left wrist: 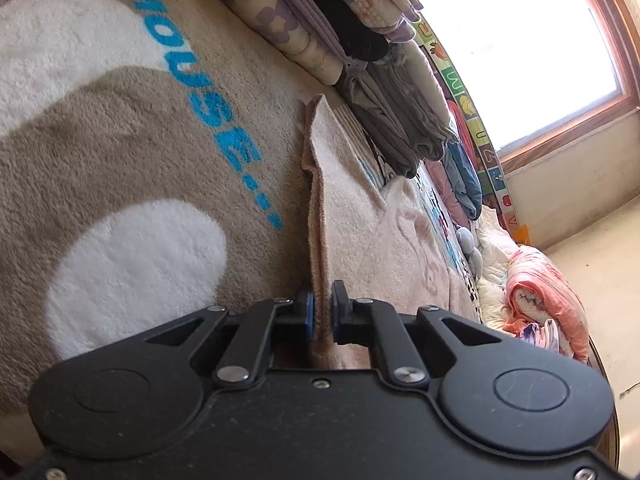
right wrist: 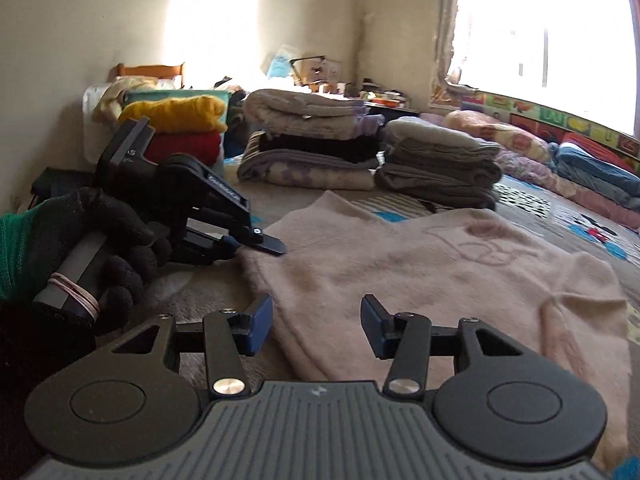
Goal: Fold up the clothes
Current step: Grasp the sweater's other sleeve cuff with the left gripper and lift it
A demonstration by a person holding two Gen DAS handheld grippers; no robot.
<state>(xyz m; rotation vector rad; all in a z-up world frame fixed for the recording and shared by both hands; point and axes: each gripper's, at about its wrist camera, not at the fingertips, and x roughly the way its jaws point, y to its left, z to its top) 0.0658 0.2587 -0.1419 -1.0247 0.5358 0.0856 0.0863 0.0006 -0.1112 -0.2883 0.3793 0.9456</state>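
Observation:
A pale pink fuzzy sweater (right wrist: 420, 264) lies flat on the bed, folded along its left side. My left gripper (left wrist: 322, 312) is shut on the sweater's folded edge (left wrist: 316, 216), rolled on its side. In the right wrist view the left gripper (right wrist: 256, 246) pinches the sweater's left edge, held by a black-gloved hand (right wrist: 100, 240). My right gripper (right wrist: 316, 326) is open and empty, just above the sweater's near edge.
The bed is covered by a beige fleece blanket (left wrist: 120, 140) with blue lettering. Stacks of folded blankets (right wrist: 312, 148) and grey ones (right wrist: 440, 168) stand behind the sweater. Yellow and red folded clothes (right wrist: 180, 128) sit at the left. A window (right wrist: 540, 40) is at the right.

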